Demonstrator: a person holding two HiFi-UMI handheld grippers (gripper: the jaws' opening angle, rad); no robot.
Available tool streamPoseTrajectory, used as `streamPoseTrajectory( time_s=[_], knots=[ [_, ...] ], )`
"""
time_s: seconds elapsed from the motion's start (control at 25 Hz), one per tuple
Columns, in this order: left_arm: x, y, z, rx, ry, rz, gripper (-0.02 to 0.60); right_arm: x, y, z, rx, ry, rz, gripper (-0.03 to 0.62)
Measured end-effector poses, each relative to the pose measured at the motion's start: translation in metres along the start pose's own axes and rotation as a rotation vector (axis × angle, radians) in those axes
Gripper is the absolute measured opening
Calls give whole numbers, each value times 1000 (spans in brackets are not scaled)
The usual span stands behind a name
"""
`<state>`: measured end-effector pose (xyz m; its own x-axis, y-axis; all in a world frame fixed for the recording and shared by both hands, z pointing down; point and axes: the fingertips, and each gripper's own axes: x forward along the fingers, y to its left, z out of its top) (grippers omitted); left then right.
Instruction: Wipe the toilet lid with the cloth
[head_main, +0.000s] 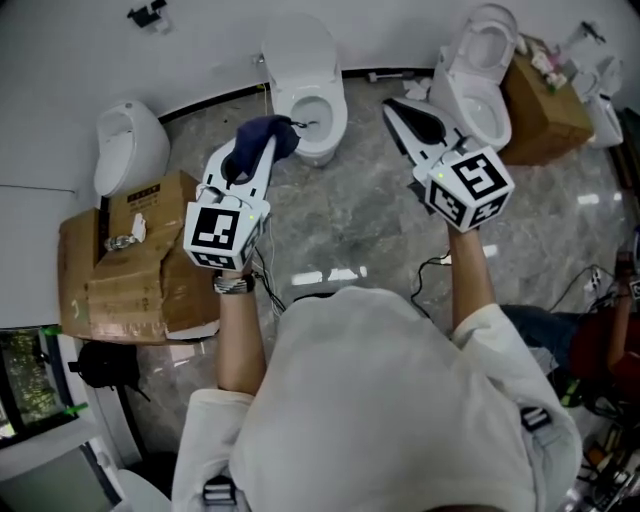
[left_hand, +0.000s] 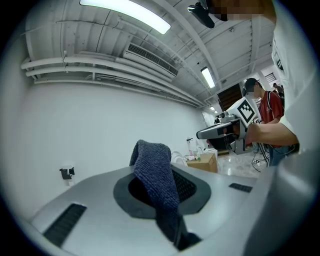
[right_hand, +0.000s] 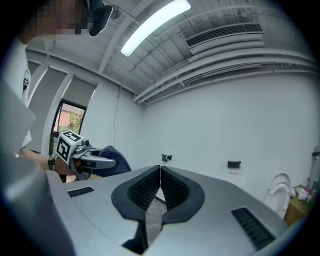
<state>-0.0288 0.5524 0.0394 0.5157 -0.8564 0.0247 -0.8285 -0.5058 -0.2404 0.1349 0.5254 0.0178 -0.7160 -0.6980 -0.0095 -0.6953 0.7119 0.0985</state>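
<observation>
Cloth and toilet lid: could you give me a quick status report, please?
Left gripper shut on cloth, held level. Right gripper shut, empty. Toilet lid ahead, up, not yet touched. Nothing seen in the way.

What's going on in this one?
A person stands facing a toilet with a gripper in each hand, both held level. The left gripper is shut on a dark blue cloth. The right gripper is shut and empty. The cloth hangs in the air, so wiping seems not yet begun.
</observation>
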Motion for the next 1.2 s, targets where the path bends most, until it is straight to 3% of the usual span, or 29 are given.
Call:
streamPoseTrajectory(
  time_s=[0.24,0.56,1.2],
  knots=[
    [11,5,-11,-18,20,43,40,5,-21,-24,1,51,53,28],
    [64,38,-37,-24,31,25,40,57,-57,-44,0,67,58,28],
    [226,207,-78,-41,37,-43,40,256,-164,-44,40,64,18,28]
  ],
)
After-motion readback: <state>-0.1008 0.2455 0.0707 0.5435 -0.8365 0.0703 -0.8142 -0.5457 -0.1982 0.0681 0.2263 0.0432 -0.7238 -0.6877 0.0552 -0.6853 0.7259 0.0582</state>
